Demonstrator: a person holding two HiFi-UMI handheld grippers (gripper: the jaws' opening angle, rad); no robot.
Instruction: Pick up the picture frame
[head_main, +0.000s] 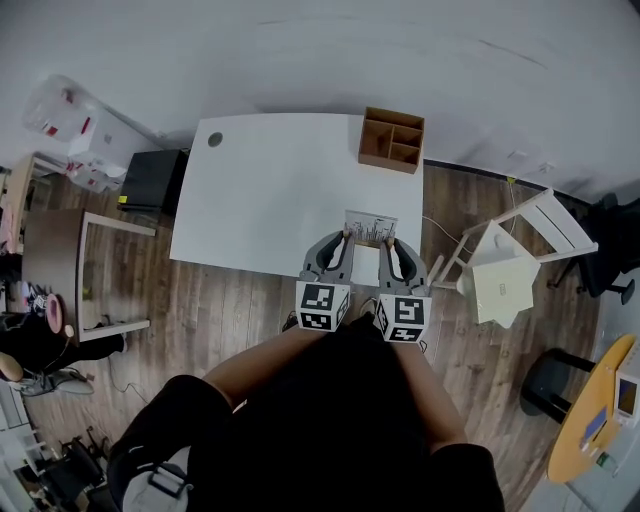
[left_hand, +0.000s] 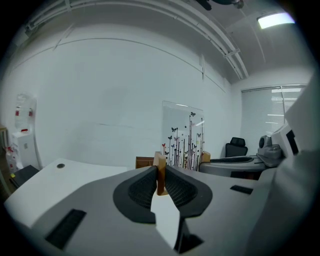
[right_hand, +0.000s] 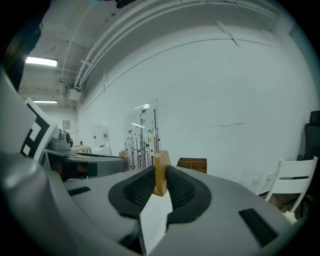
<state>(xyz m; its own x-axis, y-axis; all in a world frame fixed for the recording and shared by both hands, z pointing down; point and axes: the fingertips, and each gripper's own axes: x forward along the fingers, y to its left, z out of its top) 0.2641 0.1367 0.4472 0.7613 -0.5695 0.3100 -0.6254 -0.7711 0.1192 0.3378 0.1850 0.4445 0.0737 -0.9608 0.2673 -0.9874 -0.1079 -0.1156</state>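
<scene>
The picture frame (head_main: 370, 227) is a clear pane printed with dark stems and butterflies, standing on two small wooden feet near the front edge of the white table (head_main: 260, 190). My left gripper (head_main: 344, 240) is shut on the frame's left foot and my right gripper (head_main: 391, 243) on its right foot. In the left gripper view the wooden foot (left_hand: 160, 164) sits pinched between the black ribbed pads of the left gripper (left_hand: 160, 176), with the pane (left_hand: 182, 135) rising to its right. In the right gripper view the right gripper (right_hand: 160, 181) clamps the other foot (right_hand: 161, 167), the pane (right_hand: 142, 132) to its left.
A wooden compartment box (head_main: 392, 139) stands at the table's far right corner, and a dark round grommet (head_main: 215, 140) at the far left. A white chair (head_main: 520, 260) stands right of the table. A black box (head_main: 150, 180) lies on the floor to the left.
</scene>
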